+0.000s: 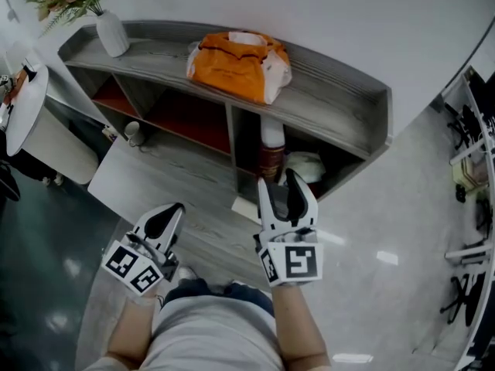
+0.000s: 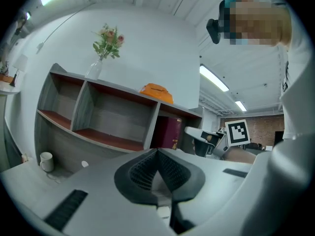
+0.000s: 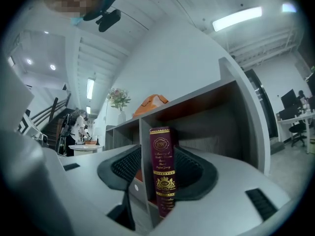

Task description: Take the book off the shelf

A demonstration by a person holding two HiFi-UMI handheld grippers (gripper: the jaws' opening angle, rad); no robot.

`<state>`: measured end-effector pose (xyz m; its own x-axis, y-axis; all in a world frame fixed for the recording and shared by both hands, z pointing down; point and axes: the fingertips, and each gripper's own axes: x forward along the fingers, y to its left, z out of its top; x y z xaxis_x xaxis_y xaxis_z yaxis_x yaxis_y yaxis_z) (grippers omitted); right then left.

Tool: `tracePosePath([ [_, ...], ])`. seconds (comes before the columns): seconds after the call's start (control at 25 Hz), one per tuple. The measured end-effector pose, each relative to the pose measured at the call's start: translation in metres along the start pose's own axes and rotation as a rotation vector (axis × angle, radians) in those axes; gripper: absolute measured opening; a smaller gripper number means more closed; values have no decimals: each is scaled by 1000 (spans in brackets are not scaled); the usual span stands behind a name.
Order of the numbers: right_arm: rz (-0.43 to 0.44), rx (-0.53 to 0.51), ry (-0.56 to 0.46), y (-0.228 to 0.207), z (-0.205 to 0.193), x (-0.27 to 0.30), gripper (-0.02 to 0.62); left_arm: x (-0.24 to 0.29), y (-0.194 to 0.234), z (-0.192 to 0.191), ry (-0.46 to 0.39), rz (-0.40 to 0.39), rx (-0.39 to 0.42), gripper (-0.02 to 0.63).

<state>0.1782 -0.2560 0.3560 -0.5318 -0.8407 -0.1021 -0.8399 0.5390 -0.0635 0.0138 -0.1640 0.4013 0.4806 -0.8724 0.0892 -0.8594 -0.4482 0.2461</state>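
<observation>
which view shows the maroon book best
The right gripper view: the book stands upright, close, its gold-printed spine facing the camera. The head view shows only its top from above; the left gripper view shows it small in the shelf's right compartment.

bright, even, cool indoor light. ceiling strip light [image 3: 238, 17] glares at 1 o'clock in right gripper view, tube light [image 2: 214, 77] at 2 o'clock in left gripper view. glossy floor [image 1: 418, 230] reflections at 4 o'clock. gripper views fisheye, dark corners. book [image 3: 163, 171] spine sharp, near foreground soft.

Grey shelf [image 1: 340, 99] bears vase [image 1: 112, 33] and, seemingly, orange bag [image 1: 236, 64]; book [image 3: 162, 171] stands inside.
</observation>
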Motion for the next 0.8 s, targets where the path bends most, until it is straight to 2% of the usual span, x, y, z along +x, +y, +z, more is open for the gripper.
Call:
tracePosePath([
  [0.24,-55,-29,23,-4,-2,28,268,-11,15,6,5,11,7,15],
  [0.8,-207,-76,95,-18,-13,84,281,-58,57,22,-1,56,20,15],
])
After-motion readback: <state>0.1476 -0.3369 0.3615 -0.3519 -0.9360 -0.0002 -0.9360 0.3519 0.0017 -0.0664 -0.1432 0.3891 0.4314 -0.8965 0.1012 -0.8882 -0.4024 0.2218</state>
